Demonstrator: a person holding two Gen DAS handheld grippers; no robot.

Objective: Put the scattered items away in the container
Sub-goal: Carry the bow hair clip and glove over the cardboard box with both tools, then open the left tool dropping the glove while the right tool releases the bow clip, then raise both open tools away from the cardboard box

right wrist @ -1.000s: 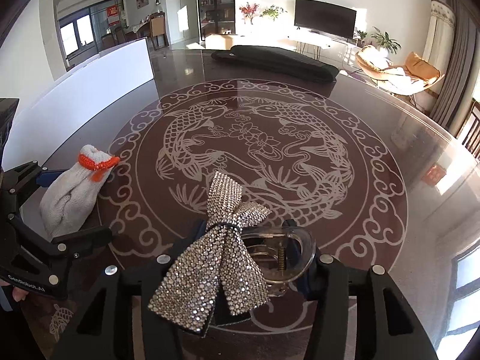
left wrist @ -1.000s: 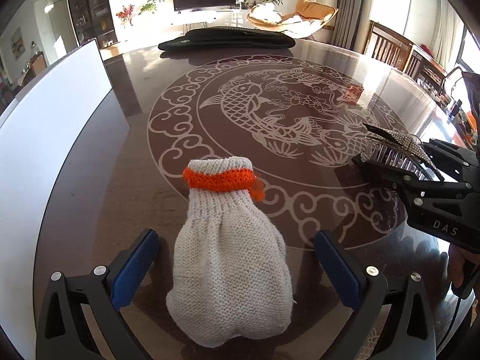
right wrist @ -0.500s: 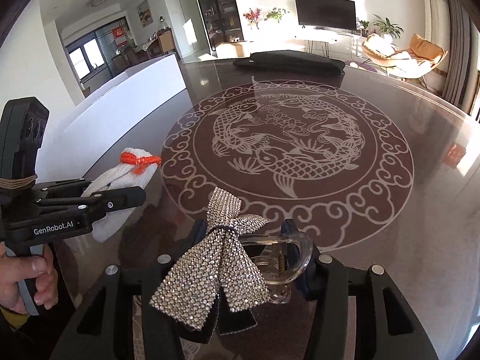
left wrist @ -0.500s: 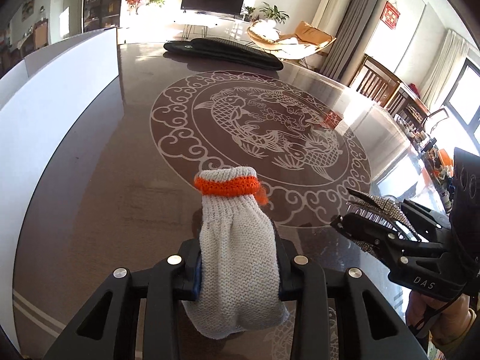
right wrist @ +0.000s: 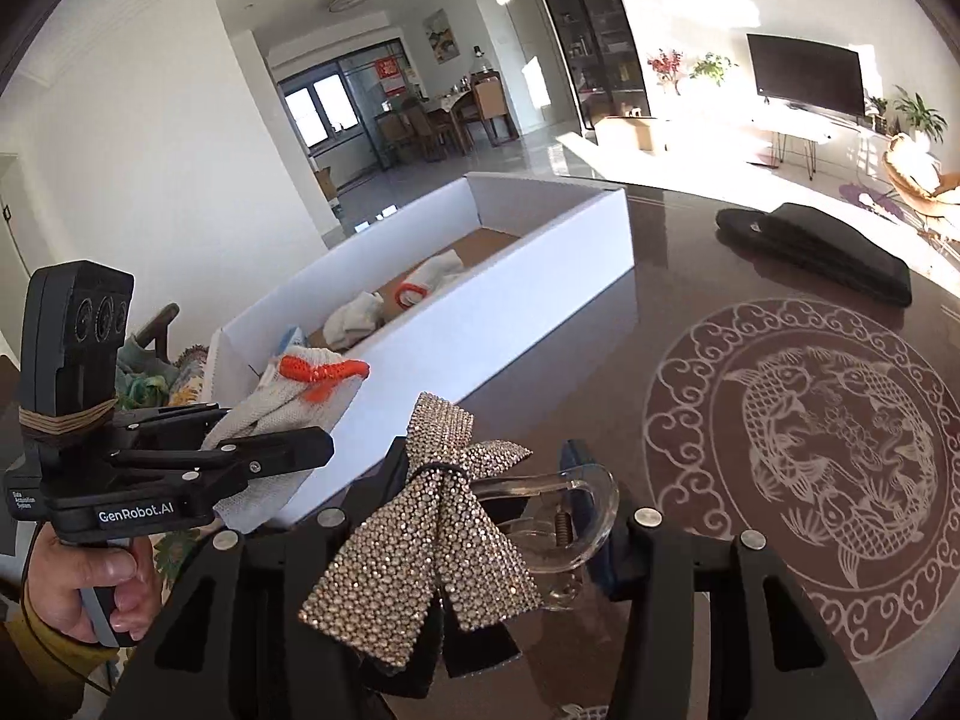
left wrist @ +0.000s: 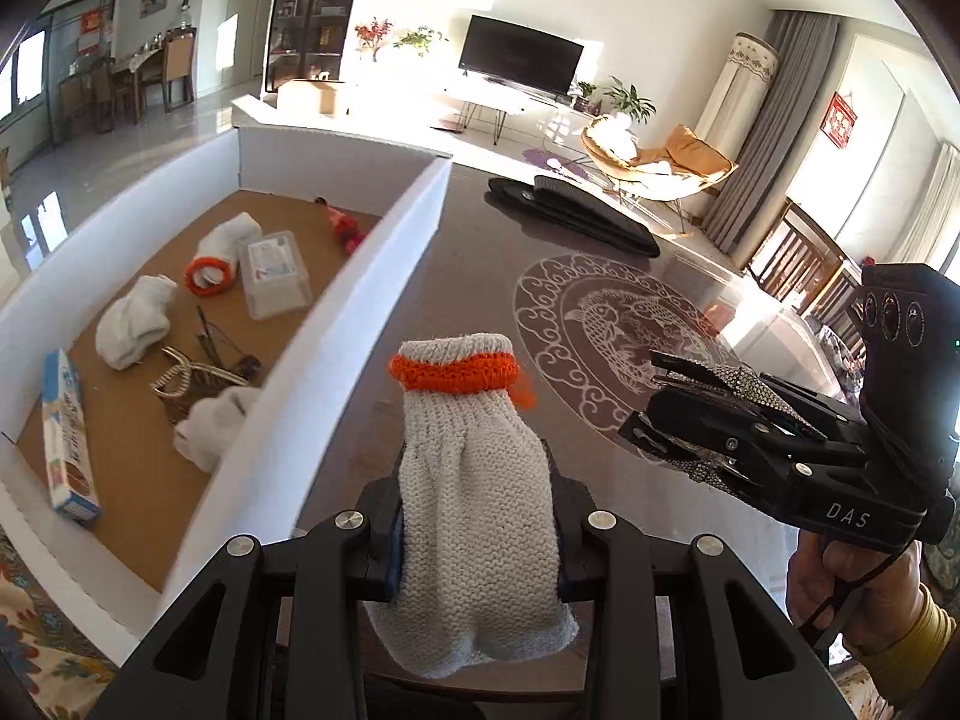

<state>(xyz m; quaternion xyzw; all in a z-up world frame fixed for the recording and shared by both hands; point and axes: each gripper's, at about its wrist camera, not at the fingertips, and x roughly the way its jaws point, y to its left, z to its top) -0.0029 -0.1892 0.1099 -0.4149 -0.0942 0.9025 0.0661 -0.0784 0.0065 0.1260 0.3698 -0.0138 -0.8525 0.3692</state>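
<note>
Both carrying now: left gripper [left wrist: 477, 516] clamps the knitted glove [left wrist: 474, 504] just right of the white box [left wrist: 360, 324]; right gripper [right wrist: 498, 516], jaws closing, holds the rhinestone bow clip [right wrist: 432, 534]. Next, I'd say: swing left over the wall, release.

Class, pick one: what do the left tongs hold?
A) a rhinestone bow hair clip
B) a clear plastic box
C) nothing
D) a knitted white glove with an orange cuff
D: the left tongs are clamped on the knitted white glove, orange cuff pointing away.
</note>
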